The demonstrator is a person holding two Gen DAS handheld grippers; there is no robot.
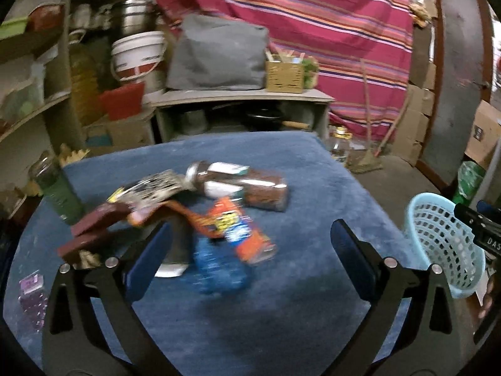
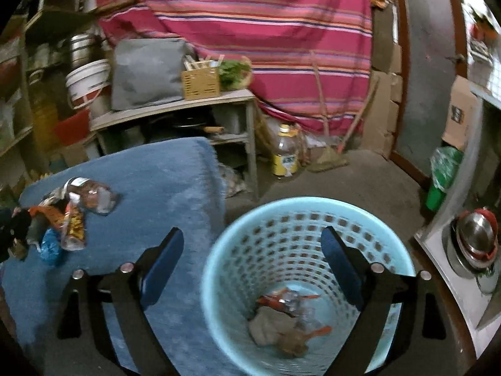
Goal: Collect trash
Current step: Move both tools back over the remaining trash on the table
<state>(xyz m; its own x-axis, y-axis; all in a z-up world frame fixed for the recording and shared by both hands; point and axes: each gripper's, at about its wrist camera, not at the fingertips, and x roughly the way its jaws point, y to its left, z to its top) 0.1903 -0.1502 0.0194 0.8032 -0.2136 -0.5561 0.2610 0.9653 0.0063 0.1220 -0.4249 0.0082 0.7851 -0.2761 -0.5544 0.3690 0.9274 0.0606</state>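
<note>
Cluttered storeroom here, with a big striped red cloth (image 1: 313, 15) hanging at the back and a blue fuzzy mat (image 1: 281, 297) covering the table. Only the right wrist view looks down into the light blue basket (image 2: 238, 238), which sits right under the right tongs (image 2: 252, 252); there's already crumpled wrappers (image 2: 285, 304) and some brownish scrap at the bottom. Same view also catches a yellow-label bottle (image 2: 284, 153) on the floor beyond the basket. The left wrist view gives the close look at the trash pile (image 1: 200, 206) just ahead of the left tongs (image 1: 250, 244): an orange snack packet (image 1: 238, 228), a blue wrapper (image 1: 219, 269), a brown jar (image 1: 241, 185) on its side, and some brown boxes off to the left. Blurry, so I can't read any labels. The basket only shows at the far right edge there.

Both tongs are spread wide with nothing between the fingers. The left tongs point over the pile, the right ones down over the basket.
</note>
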